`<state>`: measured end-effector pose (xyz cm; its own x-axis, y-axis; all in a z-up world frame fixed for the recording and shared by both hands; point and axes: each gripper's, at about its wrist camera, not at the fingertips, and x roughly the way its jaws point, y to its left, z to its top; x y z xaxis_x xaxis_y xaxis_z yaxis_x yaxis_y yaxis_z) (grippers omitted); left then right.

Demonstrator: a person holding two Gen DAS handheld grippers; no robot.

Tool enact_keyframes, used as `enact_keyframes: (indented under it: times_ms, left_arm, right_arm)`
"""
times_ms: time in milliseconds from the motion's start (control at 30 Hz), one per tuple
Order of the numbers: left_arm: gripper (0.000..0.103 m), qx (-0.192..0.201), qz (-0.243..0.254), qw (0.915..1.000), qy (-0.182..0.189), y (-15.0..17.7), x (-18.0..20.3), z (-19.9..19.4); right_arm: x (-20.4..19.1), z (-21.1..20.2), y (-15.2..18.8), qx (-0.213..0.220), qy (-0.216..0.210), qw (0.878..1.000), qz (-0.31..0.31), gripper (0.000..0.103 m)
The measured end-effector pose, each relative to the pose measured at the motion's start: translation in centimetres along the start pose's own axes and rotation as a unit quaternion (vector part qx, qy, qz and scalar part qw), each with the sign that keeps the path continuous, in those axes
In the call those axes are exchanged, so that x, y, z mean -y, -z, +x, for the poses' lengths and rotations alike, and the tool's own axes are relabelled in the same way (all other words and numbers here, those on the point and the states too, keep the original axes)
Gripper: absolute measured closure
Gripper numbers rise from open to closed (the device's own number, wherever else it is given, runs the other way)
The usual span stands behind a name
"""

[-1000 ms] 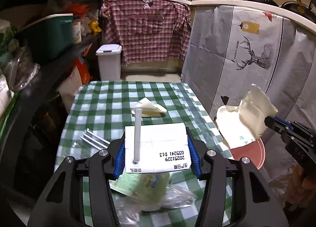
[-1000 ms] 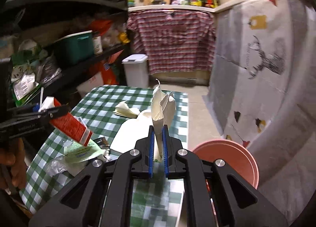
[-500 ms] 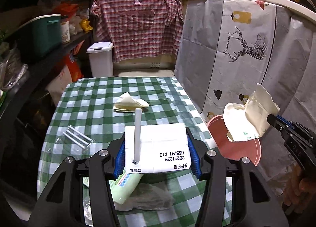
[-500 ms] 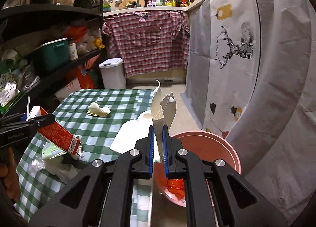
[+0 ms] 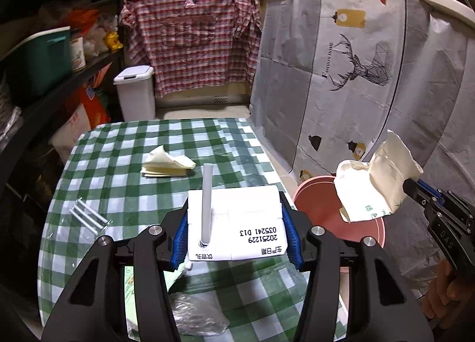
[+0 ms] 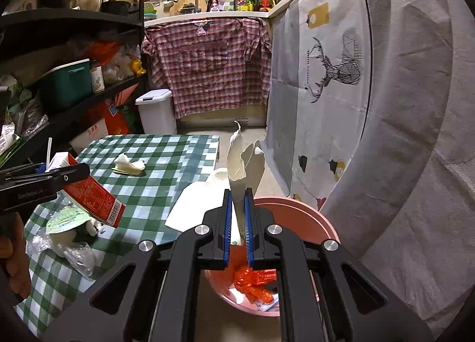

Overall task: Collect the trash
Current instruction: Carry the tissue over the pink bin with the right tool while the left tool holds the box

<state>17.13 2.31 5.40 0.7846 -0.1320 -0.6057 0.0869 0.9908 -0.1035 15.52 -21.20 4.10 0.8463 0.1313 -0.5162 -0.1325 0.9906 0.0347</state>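
My left gripper (image 5: 236,232) is shut on a drink carton (image 5: 237,223) with a grey straw (image 5: 206,205) standing out of its white top; in the right wrist view the carton (image 6: 92,196) shows a red side. It hangs over the green checked table (image 5: 133,187). My right gripper (image 6: 237,217) is shut on a cream paper bag (image 6: 243,163), which hangs above the pink bin (image 6: 297,217) beside the table; the left wrist view shows the bag (image 5: 374,184) over the bin (image 5: 320,205). Orange wrappers (image 6: 252,279) lie in the bin.
On the table lie a crumpled napkin (image 5: 166,162), wrapped straws (image 5: 86,217), a green-lidded cup (image 6: 69,223) and clear plastic (image 5: 196,315). Dark shelves (image 6: 59,74) run along the left. A white lidded bin (image 5: 135,94) stands beyond the table, and a deer-print sheet (image 5: 356,74) hangs at the right.
Both grippers have moved to the right toward the pink bin with their loads. The bin now lies under the paper bag, and more of its inside shows.
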Motion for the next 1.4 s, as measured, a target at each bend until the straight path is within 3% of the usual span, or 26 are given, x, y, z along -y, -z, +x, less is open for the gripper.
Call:
enact_keyframes:
  times_ms: [1400]
  left_arm:
    - [0.052,-0.014,0.033,0.9984,0.045,-0.2,6.8,4.9]
  right_arm:
    - [5.7,2.6,0.3,-0.012,0.042,0.998,0.046,0.094]
